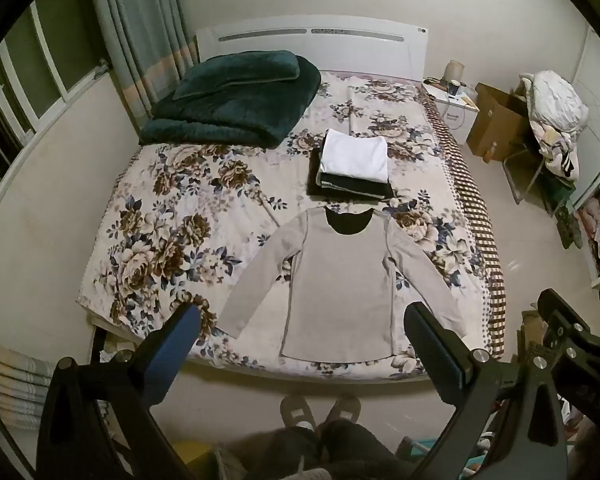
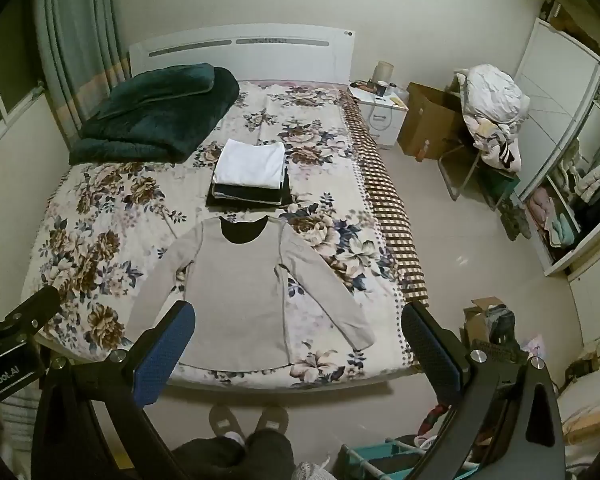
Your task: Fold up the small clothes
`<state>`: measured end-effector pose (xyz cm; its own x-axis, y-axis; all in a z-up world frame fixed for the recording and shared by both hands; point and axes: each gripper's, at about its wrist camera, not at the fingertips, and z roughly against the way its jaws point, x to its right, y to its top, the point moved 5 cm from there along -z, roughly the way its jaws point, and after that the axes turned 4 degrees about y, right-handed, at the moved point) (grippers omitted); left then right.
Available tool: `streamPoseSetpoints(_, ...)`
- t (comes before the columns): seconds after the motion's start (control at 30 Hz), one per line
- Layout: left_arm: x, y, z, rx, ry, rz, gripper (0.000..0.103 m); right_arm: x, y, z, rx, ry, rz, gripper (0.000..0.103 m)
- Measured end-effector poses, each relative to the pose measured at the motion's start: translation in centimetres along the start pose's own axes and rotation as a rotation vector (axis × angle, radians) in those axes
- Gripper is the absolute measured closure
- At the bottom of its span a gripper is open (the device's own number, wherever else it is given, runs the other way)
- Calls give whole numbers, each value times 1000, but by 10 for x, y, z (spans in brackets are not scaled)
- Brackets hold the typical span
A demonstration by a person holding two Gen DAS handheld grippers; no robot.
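A light grey long-sleeved shirt lies flat and spread out near the foot of the bed, neck toward the headboard, sleeves angled outward; it also shows in the right wrist view. Behind it sits a stack of folded clothes, white on top of dark ones, also in the right wrist view. My left gripper is open and empty, held high above the bed's foot edge. My right gripper is open and empty, beside it to the right.
The bed has a floral cover. A folded dark green blanket lies at its far left. A nightstand, a cardboard box, a chair piled with laundry and a wardrobe stand at the right. The person's feet are at the bed's foot.
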<state>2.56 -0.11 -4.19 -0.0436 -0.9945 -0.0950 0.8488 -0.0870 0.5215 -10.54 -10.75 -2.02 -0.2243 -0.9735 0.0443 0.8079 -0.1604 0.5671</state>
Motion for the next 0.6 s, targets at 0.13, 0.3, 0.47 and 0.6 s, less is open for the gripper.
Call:
streamPoseSetpoints(0.13,0,0,-1,-1,-5,5,0,-1,1,1,1,0,-1,0)
streamPoseSetpoints(0.3,1,-1,-2,-11,-14,4,0,-1,3,1,-1,3,-1,0)
streamPoseSetpoints(0.47,3,-3,-1,-15,-19,9,0,-4,4,3,-2,0,1,0)
streamPoseSetpoints(0.6,4,-5,-2,-13,-19,7,0,-3,4,2,-1,2,-2,0)
